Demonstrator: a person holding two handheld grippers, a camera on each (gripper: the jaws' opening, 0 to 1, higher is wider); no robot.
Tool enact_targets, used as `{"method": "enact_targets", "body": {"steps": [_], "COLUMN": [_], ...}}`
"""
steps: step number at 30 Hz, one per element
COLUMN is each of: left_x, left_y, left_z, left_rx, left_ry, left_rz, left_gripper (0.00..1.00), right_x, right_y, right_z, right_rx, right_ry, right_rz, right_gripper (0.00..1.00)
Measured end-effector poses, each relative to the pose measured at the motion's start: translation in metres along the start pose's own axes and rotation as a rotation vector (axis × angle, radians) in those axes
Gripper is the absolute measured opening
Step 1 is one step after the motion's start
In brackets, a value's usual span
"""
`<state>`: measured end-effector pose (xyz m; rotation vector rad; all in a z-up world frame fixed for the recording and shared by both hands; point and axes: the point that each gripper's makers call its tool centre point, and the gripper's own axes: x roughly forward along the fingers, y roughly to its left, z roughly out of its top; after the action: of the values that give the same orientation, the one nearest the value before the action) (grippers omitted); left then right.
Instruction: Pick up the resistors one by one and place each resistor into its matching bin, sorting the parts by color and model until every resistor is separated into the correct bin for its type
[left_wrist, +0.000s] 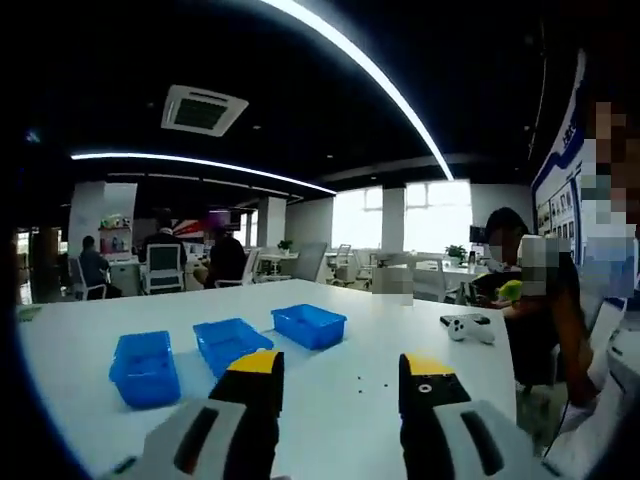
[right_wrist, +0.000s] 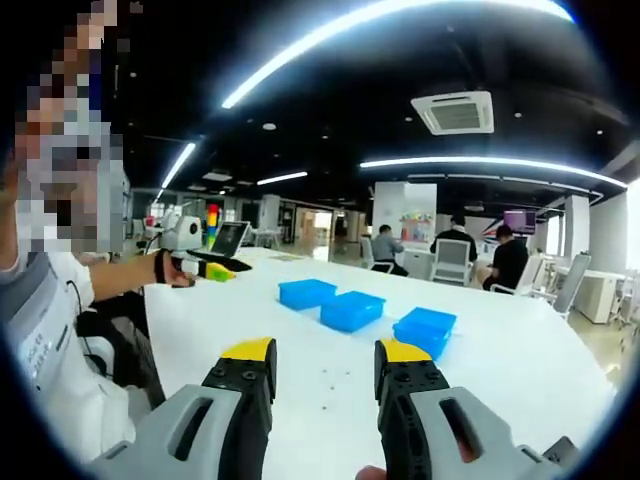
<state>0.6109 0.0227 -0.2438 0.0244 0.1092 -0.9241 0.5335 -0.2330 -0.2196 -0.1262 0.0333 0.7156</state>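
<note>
The left gripper (left_wrist: 342, 378) and the right gripper (right_wrist: 325, 367) were both held above the white table (left_wrist: 420, 345), jaws spread and empty. Just beyond each gripper's tips, straight ahead in the gap between its jaws, lay the resistors (left_wrist: 372, 381), tiny dark specks too small to show their long axis. Neither gripper looked clearly nearer. Farther on stood three blue bins (left_wrist: 228, 345), ahead-left of the left gripper, ahead of the right.

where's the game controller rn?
Left gripper view: white game controller lies on the white table, right of the three blue bins, beside a seated person.
</note>
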Motion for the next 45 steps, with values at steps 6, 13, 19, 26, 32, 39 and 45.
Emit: {"method": "enact_targets", "body": {"steps": [6,13,19,26,32,39,45], "left_x": [0.016,0.051,0.088,0.127,0.145,0.167,0.179], "left_y": [-0.010,-0.026,-0.024,-0.024,-0.033,-0.032,-0.027], "left_z": [-0.003,-0.008,-0.017,-0.064,-0.104,-0.128,-0.135], "left_rx": [0.013,0.137,0.211,0.278,0.304,0.317,0.305], "left_ry": [0.089,0.259,0.382,0.618,0.792,0.927,1.000], "left_rz": [-0.046,-0.166,-0.213,-0.285,-0.376,-0.408,-0.407], "left_gripper": [0.35,0.31,0.29,0.28,0.27,0.27,0.27], "right_x": [-0.002,-0.006,-0.007,-0.010,-0.011,-0.007,-0.010], "right_y": [-0.003,-0.004,-0.003,-0.001,0.000,0.003,0.003], "right_z": [0.002,0.003,0.004,0.006,0.008,0.007,0.011], "right_rx": [-0.003,-0.006,-0.006,-0.008,-0.010,-0.012,-0.027], "right_ry": [0.001,-0.005,-0.010,-0.019,-0.028,-0.020,-0.027], "right_rz": [-0.003,-0.010,-0.011,-0.012,-0.012,-0.001,-0.011], "right_gripper": [0.41,0.41,0.41,0.41,0.40,0.40,0.40]}}
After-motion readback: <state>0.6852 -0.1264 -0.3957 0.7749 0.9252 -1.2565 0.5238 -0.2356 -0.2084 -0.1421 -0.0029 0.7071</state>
